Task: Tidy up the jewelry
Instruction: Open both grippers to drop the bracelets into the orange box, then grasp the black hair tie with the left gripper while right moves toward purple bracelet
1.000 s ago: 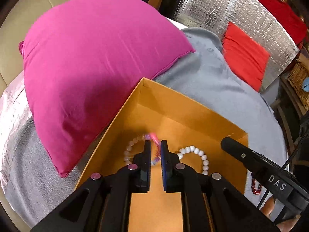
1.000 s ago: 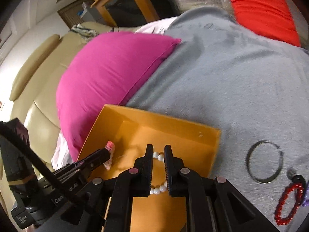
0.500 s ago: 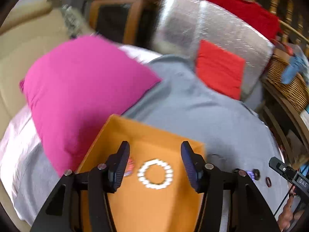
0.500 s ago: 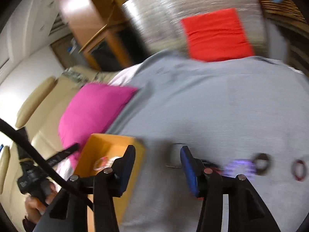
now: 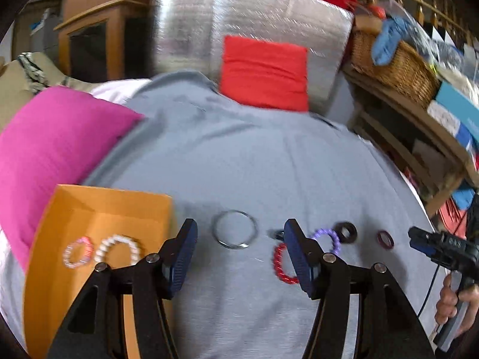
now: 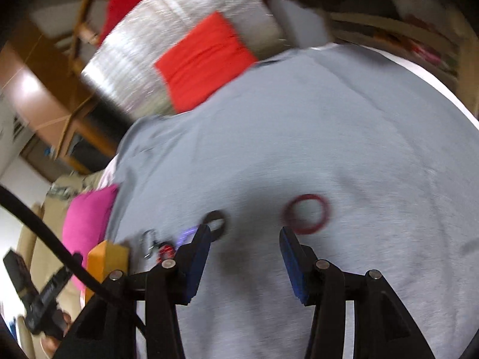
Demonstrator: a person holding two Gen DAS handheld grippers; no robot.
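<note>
**Both jaws empty above loose bracelets on the grey blanket**

The left gripper [image 5: 239,246] has its jaws apart and opening, with nothing between the pads. Just ahead of the gap lies a silver bangle [image 5: 234,229] on the grey blanket [image 5: 239,161]. Its right finger covers part of a red bead bracelet [image 5: 281,264], and a purple bracelet [image 5: 327,239] lies just right of that finger. Further right sit a black ring [image 5: 345,232] and a dark red ring [image 5: 385,240]. Left of the left finger stands the orange box [image 5: 98,206], holding a pink bracelet [image 5: 77,252] and a white pearl bracelet [image 5: 119,249] side by side.

The right gripper [image 6: 244,246] also has its jaws apart and empty. The dark red ring [image 6: 307,214] lies just ahead of its right finger, the black ring [image 6: 215,223] touches the tip of its left finger in the view. The box corner [image 6: 104,254] shows far left.

A pink cushion [image 5: 54,149] lies beyond the box.
</note>
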